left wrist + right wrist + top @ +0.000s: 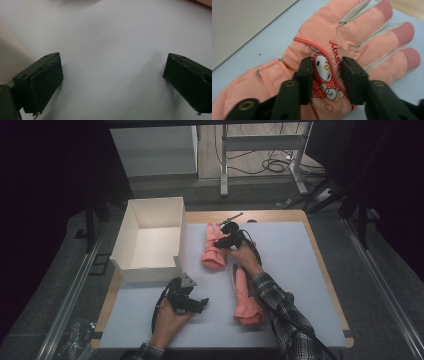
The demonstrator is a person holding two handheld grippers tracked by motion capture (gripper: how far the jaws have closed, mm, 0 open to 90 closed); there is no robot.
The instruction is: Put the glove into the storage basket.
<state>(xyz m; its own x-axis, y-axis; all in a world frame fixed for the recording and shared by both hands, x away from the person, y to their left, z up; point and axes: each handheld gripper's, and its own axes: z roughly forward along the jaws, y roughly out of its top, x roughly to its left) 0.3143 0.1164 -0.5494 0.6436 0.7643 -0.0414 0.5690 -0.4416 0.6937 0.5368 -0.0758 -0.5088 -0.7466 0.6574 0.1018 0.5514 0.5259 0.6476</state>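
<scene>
- Nearest the high camera, at the bottom edge, come two forearms: a plaid sleeve (285,320) on the right one, and a bare left hand (167,322) with just a bit of plaid cuff.
- Two pink gloves lie on the pale grey mat (295,265). The far glove (342,42) is near the mat's far edge, just beside the white box, cuff toward the person and fingers pointing away; it carries a cartoon figure in a red dotted dress and red lettering, with grey strips between its fingers.
- Right gripper (326,75): its two black jaws have pinched a fold of the far glove's back, right on the cartoon patch, and the padding bulges up between them. In the high view this gripper (231,240) sits over that glove.
- The near glove (247,302) lies lengthwise toward the person, partly under the right forearm and well apart from the far glove's fingers.
- Left gripper (112,75): jaws wide apart with bare mat between them, gripping nothing. In the high view it rests low on the mat (192,305), near the box's front corner, a grey three-cornered plate on top.
- One white box (150,237), open at the top, stands at the mat's left far corner.
- The wooden table (320,255) shows as a rim around the mat.
</scene>
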